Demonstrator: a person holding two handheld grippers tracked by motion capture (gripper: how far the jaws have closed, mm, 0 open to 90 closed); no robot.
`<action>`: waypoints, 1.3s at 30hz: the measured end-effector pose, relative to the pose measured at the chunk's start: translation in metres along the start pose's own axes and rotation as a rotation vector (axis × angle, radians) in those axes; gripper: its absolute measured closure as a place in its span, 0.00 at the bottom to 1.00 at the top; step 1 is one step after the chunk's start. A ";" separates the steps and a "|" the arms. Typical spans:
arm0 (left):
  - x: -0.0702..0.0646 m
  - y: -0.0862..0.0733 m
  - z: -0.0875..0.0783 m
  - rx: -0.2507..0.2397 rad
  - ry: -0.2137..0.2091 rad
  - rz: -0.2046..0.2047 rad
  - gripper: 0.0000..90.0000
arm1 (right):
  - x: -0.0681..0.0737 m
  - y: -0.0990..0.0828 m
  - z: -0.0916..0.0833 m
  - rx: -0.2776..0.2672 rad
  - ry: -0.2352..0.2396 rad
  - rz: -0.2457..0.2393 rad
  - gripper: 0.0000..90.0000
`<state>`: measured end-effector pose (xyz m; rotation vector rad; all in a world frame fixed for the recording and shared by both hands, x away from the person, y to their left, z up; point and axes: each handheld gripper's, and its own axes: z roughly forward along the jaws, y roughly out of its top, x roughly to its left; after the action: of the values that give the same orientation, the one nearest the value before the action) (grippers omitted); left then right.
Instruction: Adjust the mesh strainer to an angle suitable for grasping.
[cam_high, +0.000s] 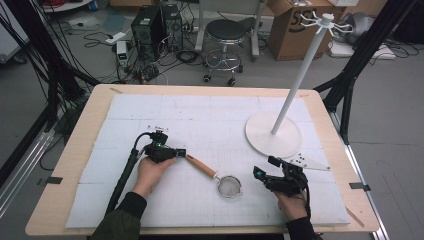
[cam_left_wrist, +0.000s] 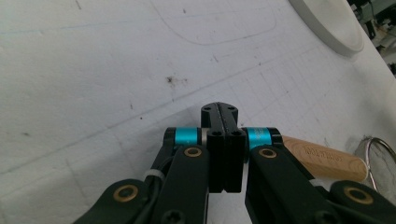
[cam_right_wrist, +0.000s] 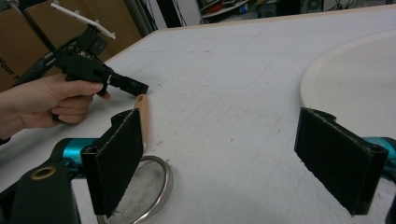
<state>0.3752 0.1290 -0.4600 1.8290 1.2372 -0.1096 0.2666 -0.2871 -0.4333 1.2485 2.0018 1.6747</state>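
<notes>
A small mesh strainer (cam_high: 230, 186) with a wooden handle (cam_high: 201, 167) lies on the white mat, handle pointing left and away. My left gripper (cam_high: 181, 152) is shut with nothing between its jaws, its tip right at the handle's free end; I cannot tell if they touch. In the left gripper view the shut jaws (cam_left_wrist: 219, 108) sit just left of the handle (cam_left_wrist: 324, 160) and the strainer rim (cam_left_wrist: 379, 163). My right gripper (cam_high: 266, 167) stands open to the right of the strainer. Its view shows the open gripper (cam_right_wrist: 229, 156), with the mesh bowl (cam_right_wrist: 142, 193) behind its left pad (cam_right_wrist: 116, 158) and the left gripper (cam_right_wrist: 139, 87) farther off.
A white stand with a round base (cam_high: 260, 140) and a tall pole (cam_high: 300, 75) with hooks on top rises at the mat's right rear. A small white piece (cam_high: 312, 162) lies by the base. The wooden table's edge (cam_high: 75, 150) frames the mat.
</notes>
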 end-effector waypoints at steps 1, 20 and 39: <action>-0.001 0.000 0.000 0.004 0.003 0.004 1.00 | 0.000 0.000 0.000 0.000 0.000 0.000 0.17; -0.017 -0.012 -0.001 0.017 0.005 0.051 1.00 | 0.000 0.000 -0.001 -0.006 0.000 0.002 0.17; -0.035 -0.022 0.008 0.027 -0.031 0.027 1.00 | 0.000 0.000 0.000 -0.004 -0.001 -0.002 0.17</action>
<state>0.3436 0.1009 -0.4601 1.8598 1.1943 -0.1390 0.2664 -0.2874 -0.4329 1.2450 1.9970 1.6761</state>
